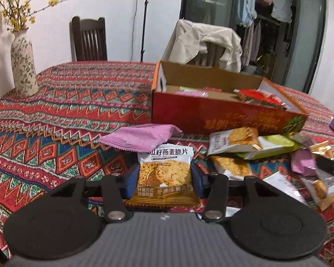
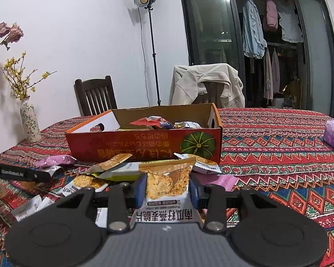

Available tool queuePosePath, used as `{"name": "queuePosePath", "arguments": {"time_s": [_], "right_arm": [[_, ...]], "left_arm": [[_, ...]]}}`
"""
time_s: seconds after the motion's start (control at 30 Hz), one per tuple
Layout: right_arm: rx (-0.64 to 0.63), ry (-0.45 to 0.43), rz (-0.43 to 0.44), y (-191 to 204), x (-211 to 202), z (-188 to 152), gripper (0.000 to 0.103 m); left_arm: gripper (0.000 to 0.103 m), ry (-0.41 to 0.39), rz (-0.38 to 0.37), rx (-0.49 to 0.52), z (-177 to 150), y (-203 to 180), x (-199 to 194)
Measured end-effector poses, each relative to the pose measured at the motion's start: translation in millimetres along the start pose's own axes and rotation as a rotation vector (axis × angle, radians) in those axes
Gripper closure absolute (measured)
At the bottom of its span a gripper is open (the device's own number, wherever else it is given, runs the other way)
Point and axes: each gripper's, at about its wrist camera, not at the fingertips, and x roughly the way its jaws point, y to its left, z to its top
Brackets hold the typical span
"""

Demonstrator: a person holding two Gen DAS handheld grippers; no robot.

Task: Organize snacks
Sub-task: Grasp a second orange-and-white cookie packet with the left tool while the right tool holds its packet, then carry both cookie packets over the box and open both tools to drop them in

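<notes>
A crinkly orange-and-white foil packet of oat crisps (image 1: pixel 164 173) sits pinched between the blue pads of the left gripper (image 1: pixel 164 181), whose fingers are closed on its sides. The right gripper (image 2: pixel 167 188) clamps a matching foil crisp packet (image 2: pixel 165 184), print upside down. Behind them lies a loose heap of glossy snack packets (image 1: pixel 245 144) on the bench's woven, zigzag-patterned red cloth (image 1: pixel 66 115). Beyond stands an open red cardboard box (image 2: pixel 144 144), its contents partly hidden by its wall.
</notes>
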Motion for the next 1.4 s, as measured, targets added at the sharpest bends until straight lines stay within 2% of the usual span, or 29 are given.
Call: {"name": "queuePosePath", "arguments": {"time_s": [0.4, 0.73, 1.0, 1.4], "right_arm": [[-0.009, -0.051, 0.004, 3.4, -9.0, 12.4, 0.064], [-0.025, -0.107, 0.008, 10.1, -10.2, 38.2, 0.064], [-0.026, -0.142, 0.018, 13.3, 0.3, 62.2, 0.064], [-0.012, -0.172, 0.003, 11.3, 40.8, 108.1, 0.064]], "left_arm": [[0.054, -0.108, -0.076, 0.026, 17.1, -16.4, -33.1], [0.054, -0.2, -0.107, 0.04, 37.0, -30.7, -37.4], [0.054, -0.285, -0.116, 0.037, 63.2, -42.6, -25.8], [0.054, -0.318, -0.096, 0.025, 100.1, -57.8, 7.2]]}}
